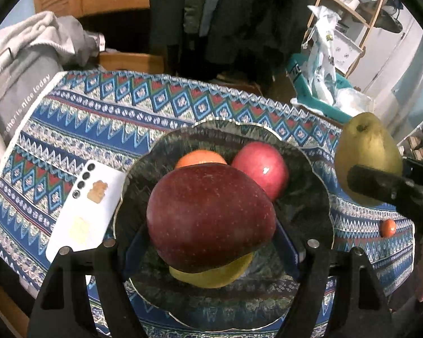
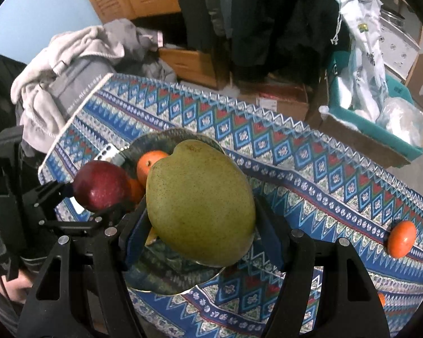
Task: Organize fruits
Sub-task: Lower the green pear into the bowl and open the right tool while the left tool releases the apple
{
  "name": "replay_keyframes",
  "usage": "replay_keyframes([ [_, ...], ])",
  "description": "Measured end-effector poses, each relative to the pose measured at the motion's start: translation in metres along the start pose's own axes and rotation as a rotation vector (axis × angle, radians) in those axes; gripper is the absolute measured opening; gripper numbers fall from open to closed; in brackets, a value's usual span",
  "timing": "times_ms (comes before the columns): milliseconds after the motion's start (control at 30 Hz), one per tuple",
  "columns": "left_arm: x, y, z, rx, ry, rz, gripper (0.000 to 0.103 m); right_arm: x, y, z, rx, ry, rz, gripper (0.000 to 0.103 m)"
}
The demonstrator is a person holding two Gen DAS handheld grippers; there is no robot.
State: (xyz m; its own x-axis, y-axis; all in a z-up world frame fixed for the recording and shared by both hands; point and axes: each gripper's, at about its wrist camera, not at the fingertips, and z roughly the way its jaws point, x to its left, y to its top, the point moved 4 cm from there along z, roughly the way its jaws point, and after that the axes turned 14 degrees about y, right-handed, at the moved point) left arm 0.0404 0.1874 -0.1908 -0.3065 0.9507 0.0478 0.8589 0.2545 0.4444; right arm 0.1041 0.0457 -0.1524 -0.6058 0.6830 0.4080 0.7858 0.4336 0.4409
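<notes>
Left gripper [image 1: 211, 236] clamps a dark apple [image 1: 208, 219]; right gripper [image 2: 200, 225] clamps a speckled pear [image 2: 200, 202]; only the left view shows the glossy pink apple [image 1: 260, 169]

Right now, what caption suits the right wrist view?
Right tongs carry a green pear above a plate of fruit.

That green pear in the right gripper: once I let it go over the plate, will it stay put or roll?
Likely to roll: the green pear is rounded and smooth, with no flat side showing. The dark plate already holds several fruits, such as a red apple, which may stop it. It looks firm, so the right gripper probably won't dent it.
</notes>
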Motion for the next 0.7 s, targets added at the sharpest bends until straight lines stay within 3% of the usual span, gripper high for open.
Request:
replay_keyframes([
  [167,-0.002,-0.006,0.012,0.048,0.004,0.007,0.081,-0.001,-0.005,0.007,0.019,0.002,0.001,0.07],
  [367,0.0,-0.005,0.007,0.038,0.004,0.001,0.081,-0.002,-0.006,0.014,0.033,0.005,-0.001,0.07],
  [700,0.004,0.002,-0.028,-0.056,0.032,0.027,0.081,-0.001,-0.012,0.028,0.073,0.019,0.005,0.07],
])
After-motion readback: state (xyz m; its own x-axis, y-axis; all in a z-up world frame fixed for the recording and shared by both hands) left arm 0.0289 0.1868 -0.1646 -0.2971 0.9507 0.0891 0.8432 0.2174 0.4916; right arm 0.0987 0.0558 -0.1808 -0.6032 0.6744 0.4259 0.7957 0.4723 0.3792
